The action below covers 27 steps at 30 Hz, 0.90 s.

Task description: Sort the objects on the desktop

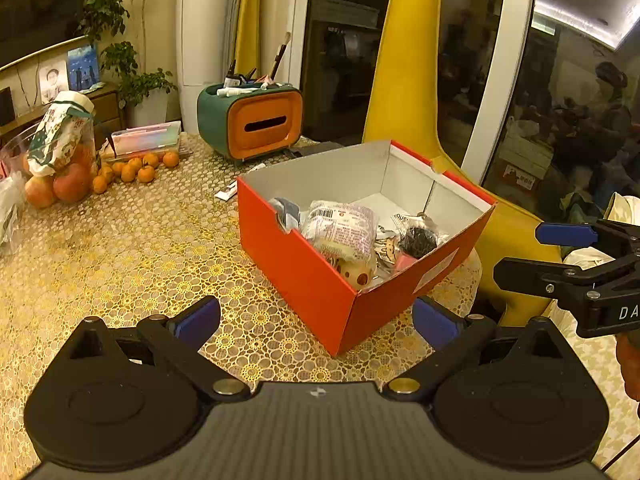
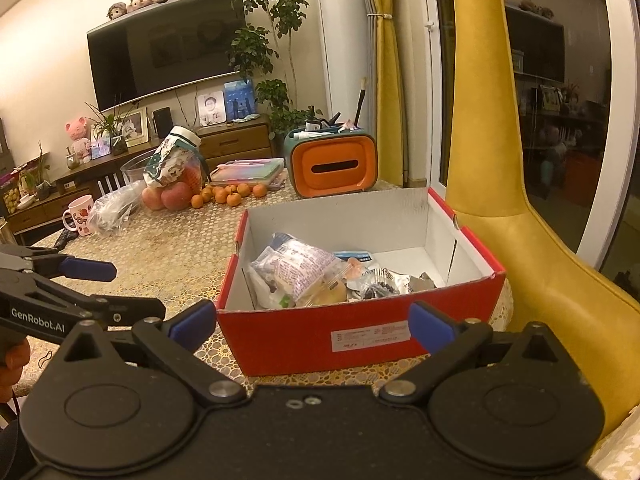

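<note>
While both tools hang over the tabletop (image 1: pixel 132 248) with nothing in them, the left tool (image 1: pixel 316 320) is wide open near a corner of the red box (image 1: pixel 304 276). The right tool (image 2: pixel 312 326) is wide open too, just in front of the box. Snack packets (image 2: pixel 298 270) lie inside the box. Small oranges (image 1: pixel 138 168) sit far back beside a green and orange tissue holder (image 1: pixel 256 122).
</note>
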Each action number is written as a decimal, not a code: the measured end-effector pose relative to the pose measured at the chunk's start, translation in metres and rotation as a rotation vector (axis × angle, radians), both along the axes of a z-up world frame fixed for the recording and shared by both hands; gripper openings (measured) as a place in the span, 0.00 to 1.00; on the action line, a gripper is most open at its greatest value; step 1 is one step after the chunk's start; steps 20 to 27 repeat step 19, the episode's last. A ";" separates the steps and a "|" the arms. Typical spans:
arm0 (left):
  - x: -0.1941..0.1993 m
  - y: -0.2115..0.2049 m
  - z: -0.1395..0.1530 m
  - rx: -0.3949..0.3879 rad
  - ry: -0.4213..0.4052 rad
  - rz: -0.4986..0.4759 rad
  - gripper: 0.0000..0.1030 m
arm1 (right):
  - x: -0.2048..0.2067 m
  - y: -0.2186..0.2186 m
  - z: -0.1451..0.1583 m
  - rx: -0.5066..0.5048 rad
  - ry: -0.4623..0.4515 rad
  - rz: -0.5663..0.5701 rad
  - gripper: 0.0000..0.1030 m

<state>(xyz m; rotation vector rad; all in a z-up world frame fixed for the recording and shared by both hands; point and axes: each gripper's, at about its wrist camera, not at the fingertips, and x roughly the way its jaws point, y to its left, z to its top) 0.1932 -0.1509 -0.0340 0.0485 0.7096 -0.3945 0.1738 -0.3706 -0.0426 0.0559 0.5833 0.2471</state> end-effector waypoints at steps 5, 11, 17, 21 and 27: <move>-0.002 0.002 -0.001 0.011 -0.004 0.005 1.00 | -0.001 0.003 -0.001 0.008 0.010 -0.001 0.99; -0.003 0.001 0.000 0.013 -0.008 -0.006 1.00 | -0.003 0.007 -0.001 0.005 0.016 0.003 0.99; -0.005 0.006 0.000 0.002 -0.009 0.003 1.00 | -0.003 0.010 -0.004 0.008 0.030 -0.002 0.99; -0.005 0.011 0.000 -0.012 -0.004 0.002 1.00 | -0.004 0.012 -0.004 0.008 0.035 -0.005 0.99; -0.005 0.011 0.000 -0.012 -0.004 0.002 1.00 | -0.004 0.012 -0.004 0.008 0.035 -0.005 0.99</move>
